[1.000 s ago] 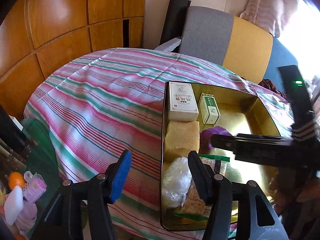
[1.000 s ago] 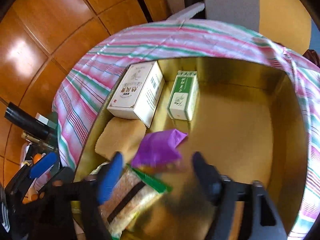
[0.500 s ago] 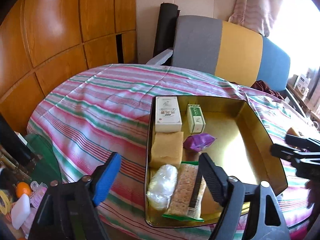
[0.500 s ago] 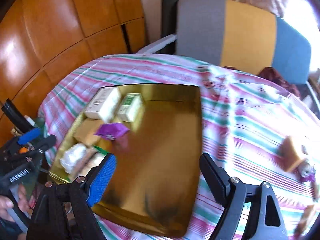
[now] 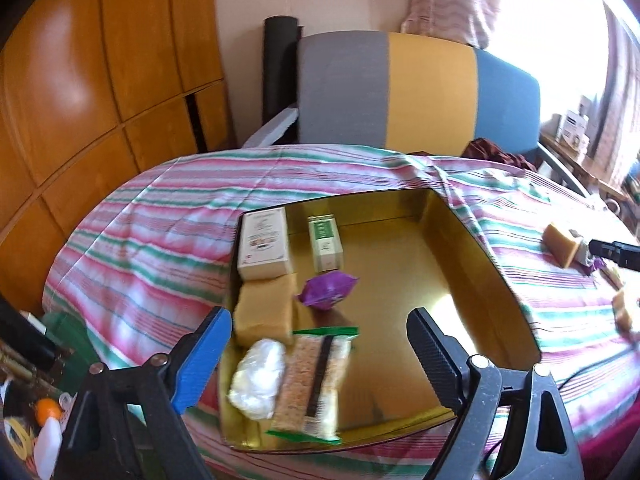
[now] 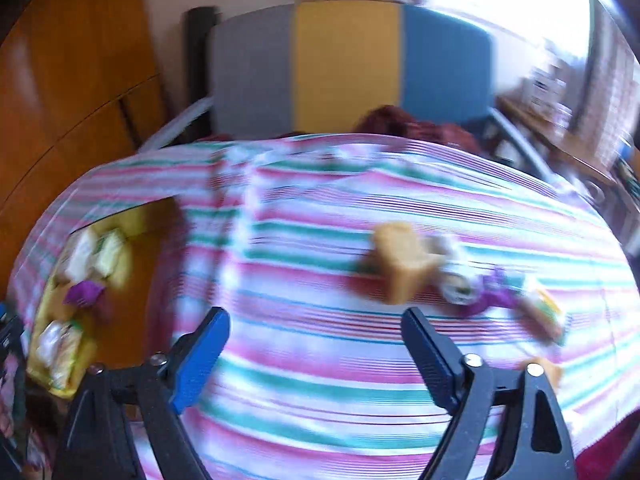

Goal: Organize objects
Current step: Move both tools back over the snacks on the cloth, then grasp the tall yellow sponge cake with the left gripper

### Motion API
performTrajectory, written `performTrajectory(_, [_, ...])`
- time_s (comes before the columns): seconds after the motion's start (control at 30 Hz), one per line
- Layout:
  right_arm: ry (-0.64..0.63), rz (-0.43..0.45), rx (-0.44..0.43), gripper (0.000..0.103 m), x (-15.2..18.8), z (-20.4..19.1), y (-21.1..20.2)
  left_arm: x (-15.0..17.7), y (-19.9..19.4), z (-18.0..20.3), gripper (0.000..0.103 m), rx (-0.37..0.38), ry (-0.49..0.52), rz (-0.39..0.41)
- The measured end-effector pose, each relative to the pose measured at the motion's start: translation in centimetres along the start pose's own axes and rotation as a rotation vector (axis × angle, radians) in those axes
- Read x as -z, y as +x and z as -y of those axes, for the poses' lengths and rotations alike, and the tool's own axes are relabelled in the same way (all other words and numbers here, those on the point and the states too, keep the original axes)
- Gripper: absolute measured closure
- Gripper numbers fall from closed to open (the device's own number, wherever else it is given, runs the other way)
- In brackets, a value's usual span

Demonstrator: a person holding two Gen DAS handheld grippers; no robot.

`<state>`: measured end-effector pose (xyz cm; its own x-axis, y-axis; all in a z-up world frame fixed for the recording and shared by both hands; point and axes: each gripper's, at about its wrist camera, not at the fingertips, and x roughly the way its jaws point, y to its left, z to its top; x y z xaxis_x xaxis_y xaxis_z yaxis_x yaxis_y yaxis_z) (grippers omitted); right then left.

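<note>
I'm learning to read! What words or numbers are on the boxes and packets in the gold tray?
None can be read.
White cardboard box: printing on top, too blurred.
Green-and-white small box: markings too small.
Purple foil packet: no text legible.
Green-edged clear cracker packet: dark stripe, no words readable.
Items on the striped tablecloth: smeared by motion.

We count one gold tray (image 5: 472,240) holding two boxes: one white box (image 5: 264,244) and one green box (image 5: 326,242). We also count one purple packet (image 5: 326,290), one tan sponge block (image 5: 264,314), one white bag (image 5: 258,376) and one cracker pack (image 5: 314,380).
</note>
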<state>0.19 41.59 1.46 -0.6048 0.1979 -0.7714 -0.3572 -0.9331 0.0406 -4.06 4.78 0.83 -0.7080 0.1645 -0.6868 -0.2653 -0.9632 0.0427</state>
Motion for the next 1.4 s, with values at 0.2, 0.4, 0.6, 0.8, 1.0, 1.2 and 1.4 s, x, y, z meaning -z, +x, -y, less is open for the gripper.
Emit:
performTrajectory(0.2, [0.165,0.014,0.128,0.006,0.0,7.5,0.6,-1.0,0.0,3.2,0.011,0.059,0.057,0.005])
performTrajectory(0.4, [0.416,-0.002,0.158,0.006,2.2,14.6,1.3,-2.3,-0.4,6.7,0.007,0.146,0.1,0.038])
performTrajectory(0.6, [0.553,-0.053,0.14,0.006,3.6,16.9,1.7,-4.0,0.4,11.4,0.006,0.211,0.157,0.023])
performTrajectory(0.8, [0.626,-0.028,0.112,0.006,3.9,18.0,0.8,-5.4,2.5,16.8,0.006,0.349,0.198,-0.107])
performTrajectory(1.0, [0.792,0.059,0.016,0.006,4.7,20.7,-0.7,-7.2,5.5,21.8,0.008,0.442,0.141,-0.202])
performTrajectory(1.2, [0.868,0.153,-0.062,0.006,4.9,22.0,-2.1,-8.5,9.6,26.8,0.008,0.479,0.098,-0.298])
performTrajectory(1.4, [0.926,0.181,-0.069,0.006,5.5,23.0,-2.7,-9.4,13.6,31.0,0.008,0.479,0.059,-0.375])
